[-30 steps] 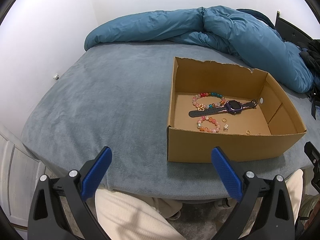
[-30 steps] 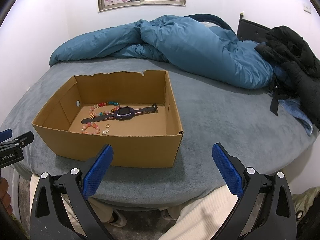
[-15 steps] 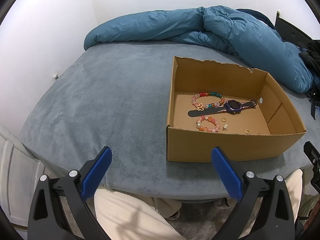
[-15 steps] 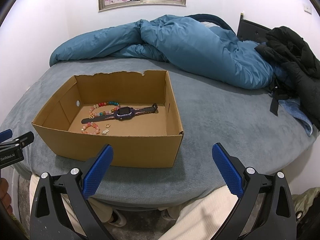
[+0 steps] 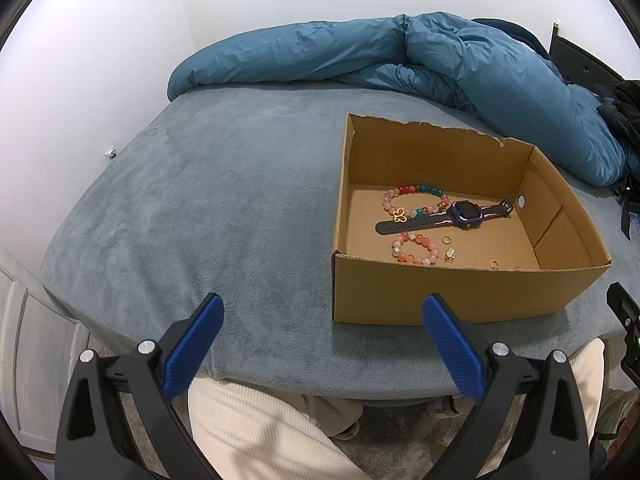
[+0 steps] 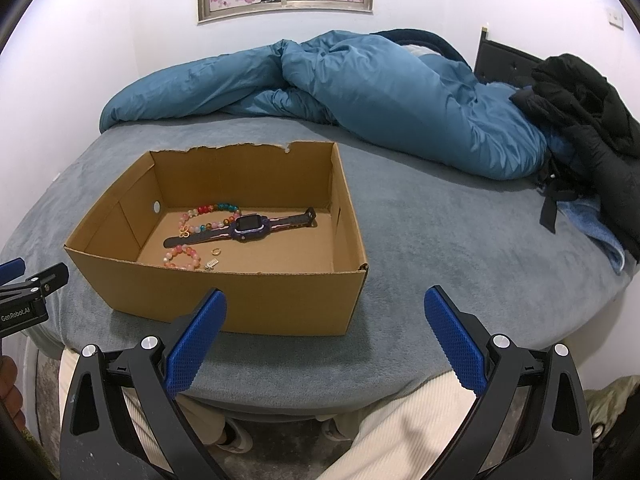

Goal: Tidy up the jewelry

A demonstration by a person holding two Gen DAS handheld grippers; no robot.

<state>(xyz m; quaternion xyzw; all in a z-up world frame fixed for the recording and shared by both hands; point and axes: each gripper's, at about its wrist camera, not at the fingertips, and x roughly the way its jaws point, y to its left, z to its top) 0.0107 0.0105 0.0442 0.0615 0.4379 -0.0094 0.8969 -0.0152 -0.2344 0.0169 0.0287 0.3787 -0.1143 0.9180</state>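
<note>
Both grippers, left (image 5: 320, 318) and right (image 6: 324, 312), spread and empty before the box (image 5: 440, 292) on the bed (image 5: 224, 208); watch (image 5: 464, 214), bracelets (image 5: 414, 248) and rings (image 5: 445, 239) lie inside, apparently nothing left outside.

Grey bed (image 5: 224, 208), cardboard box (image 5: 436, 292), blue duvet (image 6: 380, 92)

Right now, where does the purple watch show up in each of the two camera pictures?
Left wrist view: the watch lies right of centre, on the floor of the box.
Right wrist view: the watch lies left of centre, on the box floor.
Shared landmark: the multicolour bead bracelet at the watch's strap in both.
</note>
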